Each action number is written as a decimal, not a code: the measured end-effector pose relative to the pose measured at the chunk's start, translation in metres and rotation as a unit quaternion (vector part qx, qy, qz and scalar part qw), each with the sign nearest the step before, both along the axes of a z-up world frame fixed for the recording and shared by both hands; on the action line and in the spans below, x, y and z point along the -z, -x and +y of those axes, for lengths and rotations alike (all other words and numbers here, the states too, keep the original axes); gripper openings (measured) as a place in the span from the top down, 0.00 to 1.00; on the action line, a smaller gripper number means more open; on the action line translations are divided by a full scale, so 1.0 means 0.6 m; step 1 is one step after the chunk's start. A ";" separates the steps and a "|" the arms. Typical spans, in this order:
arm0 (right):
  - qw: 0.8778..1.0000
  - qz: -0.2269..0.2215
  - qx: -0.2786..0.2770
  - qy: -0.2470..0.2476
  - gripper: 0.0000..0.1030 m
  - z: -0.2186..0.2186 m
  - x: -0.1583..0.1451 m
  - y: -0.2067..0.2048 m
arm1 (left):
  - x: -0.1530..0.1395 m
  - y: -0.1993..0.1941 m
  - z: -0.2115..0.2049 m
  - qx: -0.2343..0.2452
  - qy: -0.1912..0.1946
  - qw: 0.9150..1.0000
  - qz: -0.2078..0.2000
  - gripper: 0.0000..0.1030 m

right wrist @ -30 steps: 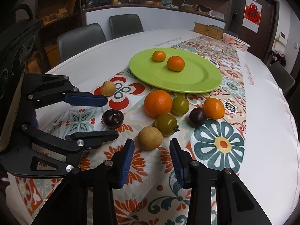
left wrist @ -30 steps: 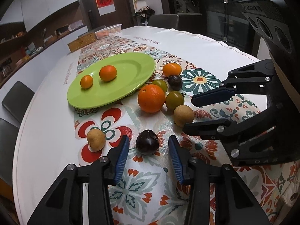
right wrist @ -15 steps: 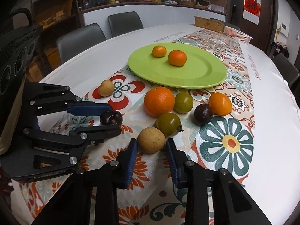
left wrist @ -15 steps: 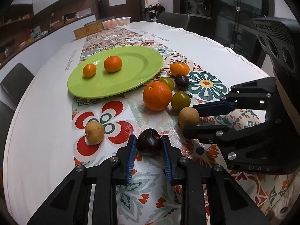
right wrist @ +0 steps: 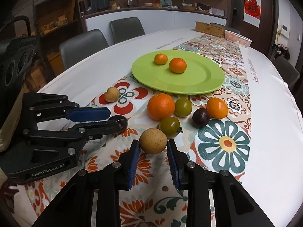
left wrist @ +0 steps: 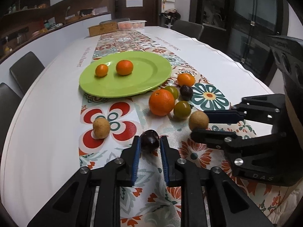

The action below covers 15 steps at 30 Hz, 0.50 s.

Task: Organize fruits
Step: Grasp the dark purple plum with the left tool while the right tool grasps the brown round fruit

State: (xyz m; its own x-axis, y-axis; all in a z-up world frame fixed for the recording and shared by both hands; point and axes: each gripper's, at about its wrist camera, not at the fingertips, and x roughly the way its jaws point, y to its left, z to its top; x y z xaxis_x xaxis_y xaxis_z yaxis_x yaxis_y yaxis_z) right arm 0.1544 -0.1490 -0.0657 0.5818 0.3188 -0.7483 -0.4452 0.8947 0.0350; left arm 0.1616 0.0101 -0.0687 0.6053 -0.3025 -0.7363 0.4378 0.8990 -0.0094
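- White oval tabletop [right wrist: 269,117] fills mid-frame.
- Floral runner [right wrist: 225,143] lies along it.
- Green plate [right wrist: 204,79] upper centre; loose fruits [right wrist: 161,106] centre; clear tray [right wrist: 238,37] upper right.

- The green plate [right wrist: 206,79] is mostly bare on the side away from its two small oranges [right wrist: 177,65], which sit toward its far left.
- A cluster led by the big orange [right wrist: 161,106] crowds the table [right wrist: 274,124] just before the plate's near rim.
- The white cloth toward both long table edges lies open.
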 end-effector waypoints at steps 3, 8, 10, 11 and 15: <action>1.000 -0.003 0.003 0.002 0.70 -0.003 -0.002 0.005 | 0.002 -0.006 -0.002 -0.004 -0.004 1.000 0.000 0.69; 1.000 0.000 0.008 0.002 0.70 -0.006 0.000 0.005 | 0.013 -0.021 -0.012 0.002 -0.010 1.000 0.013 0.68; 1.000 -0.002 0.008 0.003 0.70 -0.007 -0.001 0.005 | 0.017 -0.026 -0.014 0.001 -0.009 1.000 0.019 0.68; 1.000 -0.003 0.009 0.004 0.70 -0.007 -0.001 0.005 | 0.018 -0.027 -0.015 0.001 -0.008 1.000 0.022 0.70; 1.000 -0.003 0.012 0.002 0.70 -0.011 -0.003 0.002 | 0.014 -0.026 -0.014 -0.003 -0.001 1.000 0.023 0.74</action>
State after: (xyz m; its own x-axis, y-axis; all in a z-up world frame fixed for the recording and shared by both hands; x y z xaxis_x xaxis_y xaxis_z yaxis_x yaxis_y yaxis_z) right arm 0.1533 -0.1556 -0.0642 0.5940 0.3019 -0.7456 -0.4231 0.9056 0.0296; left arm 0.1770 0.0017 -0.0773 0.5724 -0.2971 -0.7643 0.4319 0.9015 -0.0270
